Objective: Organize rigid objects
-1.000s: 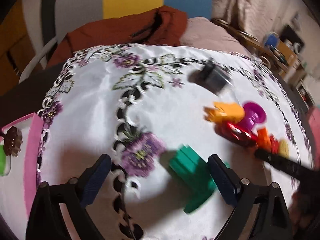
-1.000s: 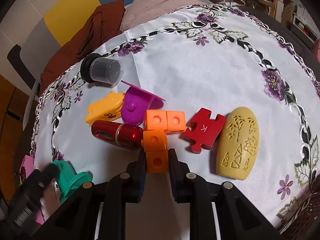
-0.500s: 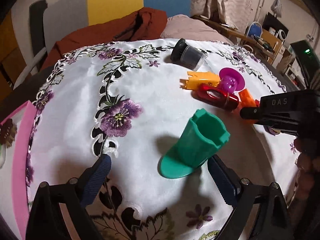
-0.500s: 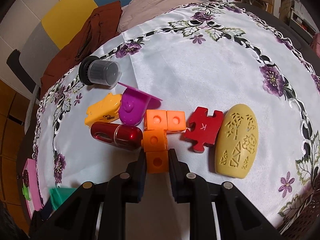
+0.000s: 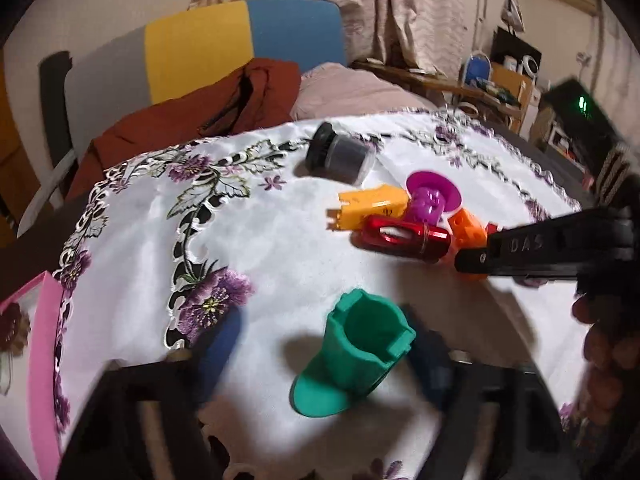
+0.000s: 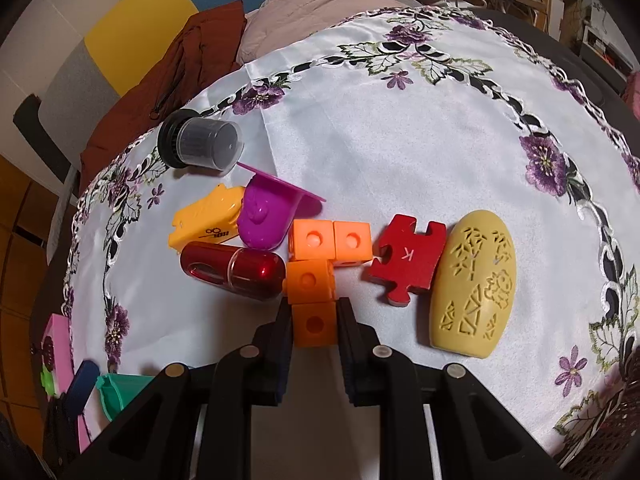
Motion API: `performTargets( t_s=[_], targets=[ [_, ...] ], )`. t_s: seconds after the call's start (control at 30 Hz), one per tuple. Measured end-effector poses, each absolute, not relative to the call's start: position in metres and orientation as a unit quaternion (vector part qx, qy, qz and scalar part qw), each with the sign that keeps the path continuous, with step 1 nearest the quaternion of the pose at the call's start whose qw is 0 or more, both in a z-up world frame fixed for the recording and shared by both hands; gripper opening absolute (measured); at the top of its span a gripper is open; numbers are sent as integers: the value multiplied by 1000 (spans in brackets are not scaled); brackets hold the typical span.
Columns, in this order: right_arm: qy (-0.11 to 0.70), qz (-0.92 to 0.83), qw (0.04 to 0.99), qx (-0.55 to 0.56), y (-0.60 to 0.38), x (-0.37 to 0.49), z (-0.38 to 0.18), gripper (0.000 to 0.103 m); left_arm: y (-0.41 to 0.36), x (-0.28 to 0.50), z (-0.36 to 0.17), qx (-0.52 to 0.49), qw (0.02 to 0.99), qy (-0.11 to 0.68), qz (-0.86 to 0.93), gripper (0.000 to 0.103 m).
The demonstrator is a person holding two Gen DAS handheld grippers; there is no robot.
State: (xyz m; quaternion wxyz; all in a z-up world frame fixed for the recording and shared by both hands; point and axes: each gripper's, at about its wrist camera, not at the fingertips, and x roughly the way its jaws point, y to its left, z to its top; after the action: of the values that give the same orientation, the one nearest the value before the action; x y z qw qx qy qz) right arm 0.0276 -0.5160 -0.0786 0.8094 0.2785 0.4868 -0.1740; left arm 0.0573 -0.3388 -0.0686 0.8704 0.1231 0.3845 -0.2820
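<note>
Right gripper [image 6: 314, 326] fingers clamped on the nearest cube of the orange block piece [image 6: 320, 272] lying among clustered toys, presumably for regrouping; left gripper [image 5: 324, 354] fingers apart, flanking the tipped green cup [image 5: 356, 356].

Dim warm light, blurred fisheye edges

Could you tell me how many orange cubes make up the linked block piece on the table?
4: one cube sits between the right hand-held gripper fingers, one just beyond it, and two side by side farther on. None appear hidden.
</note>
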Motion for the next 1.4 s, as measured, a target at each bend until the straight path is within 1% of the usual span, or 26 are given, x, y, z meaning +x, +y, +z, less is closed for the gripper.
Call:
performTargets(
  t_s=[0.1, 0.17, 0.4, 0.47, 0.77, 0.87, 0.93, 1.0, 1.03, 1.1, 1.13, 1.17, 1.2, 1.4],
  targets=[
    [487, -166, 812, 275, -513, 30, -78, 20, -336, 59, -74, 119, 866, 392, -288, 52],
    [482, -162, 816, 276, -513, 30, -76, 20, -331, 61, -75, 113, 864, 396, -289, 46],
    [465, -146, 827, 281, -512, 29, -69, 19, -309, 61, -72, 87, 866, 400, -287, 35],
    [459, -127, 831, 286, -509, 30, -67, 19, -302, 60, -69, 83, 868, 396, -288, 33],
    [448, -33, 854, 263, -475, 42, -54, 19, -269, 59, -65, 52, 873, 394, -285, 32],
    [445, -28, 861, 245, -469, 43, -50, 19, -266, 61, -66, 48, 877, 392, -274, 33],
    [447, -30, 862, 238, -468, 44, -50, 19, -265, 65, -68, 34, 872, 402, -277, 42],
    [448, -27, 860, 244, -470, 43, -51, 19, -266, 69, -71, 28, 872, 408, -269, 65],
    [447, -25, 859, 246, -471, 43, -51, 19, -267, 71, -71, 24, 870, 412, -271, 66],
    [449, -25, 859, 243, -470, 44, -52, 19, -269, 73, -74, 19, 867, 418, -272, 66],
    [451, -25, 859, 240, -469, 44, -52, 19, -270, 74, -76, 22, 866, 420, -269, 64],
    [453, -25, 859, 237, -468, 45, -52, 19, -270, 75, -77, 25, 867, 422, -266, 52],
    [455, -25, 859, 234, -467, 45, -53, 19, -270, 75, -77, 27, 867, 422, -264, 37],
    [462, -30, 857, 225, -467, 46, -55, 19, -258, 71, -68, 19, 873, 406, -271, 31]
  ],
)
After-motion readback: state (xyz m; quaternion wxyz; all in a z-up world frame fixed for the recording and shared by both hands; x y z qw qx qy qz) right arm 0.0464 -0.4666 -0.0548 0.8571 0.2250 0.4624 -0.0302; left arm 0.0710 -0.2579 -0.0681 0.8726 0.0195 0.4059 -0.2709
